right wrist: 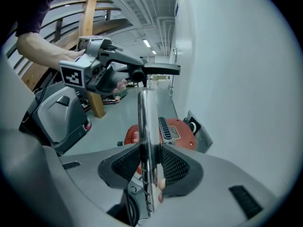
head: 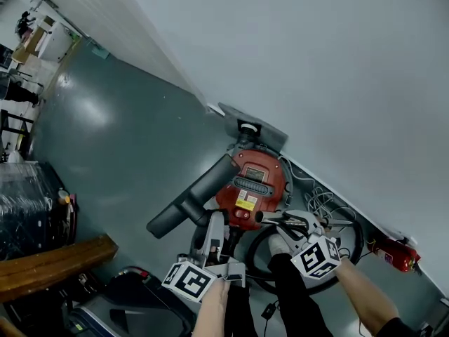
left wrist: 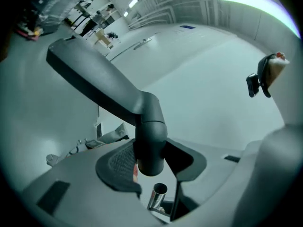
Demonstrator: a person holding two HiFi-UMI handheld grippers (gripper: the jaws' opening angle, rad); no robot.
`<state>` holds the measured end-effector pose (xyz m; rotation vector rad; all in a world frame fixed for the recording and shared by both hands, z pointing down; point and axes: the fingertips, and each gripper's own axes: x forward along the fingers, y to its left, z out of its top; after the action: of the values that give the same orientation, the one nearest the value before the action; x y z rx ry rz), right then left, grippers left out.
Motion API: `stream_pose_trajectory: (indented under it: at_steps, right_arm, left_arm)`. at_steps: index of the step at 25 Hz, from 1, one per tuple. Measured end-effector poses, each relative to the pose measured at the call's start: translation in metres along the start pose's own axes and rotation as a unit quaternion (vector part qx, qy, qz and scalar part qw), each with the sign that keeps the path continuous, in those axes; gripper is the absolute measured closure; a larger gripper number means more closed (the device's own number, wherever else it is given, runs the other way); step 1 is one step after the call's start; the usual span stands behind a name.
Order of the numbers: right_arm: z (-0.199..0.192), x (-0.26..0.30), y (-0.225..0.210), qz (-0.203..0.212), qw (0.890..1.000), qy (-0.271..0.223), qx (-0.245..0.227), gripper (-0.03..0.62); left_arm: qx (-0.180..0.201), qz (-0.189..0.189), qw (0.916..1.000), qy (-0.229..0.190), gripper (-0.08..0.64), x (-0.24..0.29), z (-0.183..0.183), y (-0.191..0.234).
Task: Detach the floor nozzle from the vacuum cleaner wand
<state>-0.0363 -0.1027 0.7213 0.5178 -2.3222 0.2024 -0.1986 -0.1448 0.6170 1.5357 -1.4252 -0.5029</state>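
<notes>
While the right gripper [right wrist: 149, 167] clamps the wand [right wrist: 146, 122], the left gripper [left wrist: 151, 163] grips the floor nozzle [left wrist: 99, 79] by its neck, socket just clear of the wand's open tip, nearly in line.

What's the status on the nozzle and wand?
Left gripper shut on floor nozzle neck. Right gripper shut on wand. The two are apart, gap between ends. Nothing in the way.
</notes>
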Motion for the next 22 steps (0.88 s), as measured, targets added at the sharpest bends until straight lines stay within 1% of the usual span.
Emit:
stream_pose_trajectory:
  at_steps: [2,3,7,12,14,17,20,22]
  right_arm:
    - [-0.003,0.01,-0.005,0.0,1.0,0.012,0.0,0.448]
    - [-0.004,0.017,-0.006,0.002,1.0,0.017,0.0,0.448]
    - [-0.009,0.043,-0.005,0.012,0.999,0.037,0.0,0.448]
    - [-0.016,0.083,-0.003,0.021,0.998,0.066,0.002,0.448]
    - [-0.019,0.092,-0.001,0.022,0.997,0.073,-0.001,0.448]
    - [-0.021,0.096,-0.001,0.019,0.997,0.069,-0.007,0.448]
    - [-0.02,0.096,0.0,0.019,0.997,0.069,-0.001,0.448]
    - [-0.019,0.093,0.001,0.025,0.997,0.069,0.008,0.448]
  left_arm:
    - [0.037,0.0,0.9993,0.01,0.382,-0.003,0.007,-0.003]
    - [0.048,-0.001,0.9987,0.013,0.382,-0.005,0.009,-0.004]
    - [0.07,0.0,0.9973,0.024,0.382,-0.012,0.012,-0.005]
    - [0.102,0.003,0.9937,0.046,0.382,-0.022,0.011,0.0]
    - [0.107,0.006,0.9931,0.049,0.382,-0.028,0.011,0.004]
    - [0.101,0.012,0.9939,0.043,0.382,-0.035,0.012,0.013]
    - [0.088,0.019,0.9952,0.038,0.382,-0.039,0.013,0.019]
    - [0.087,0.02,0.9953,0.038,0.382,-0.041,0.012,0.018]
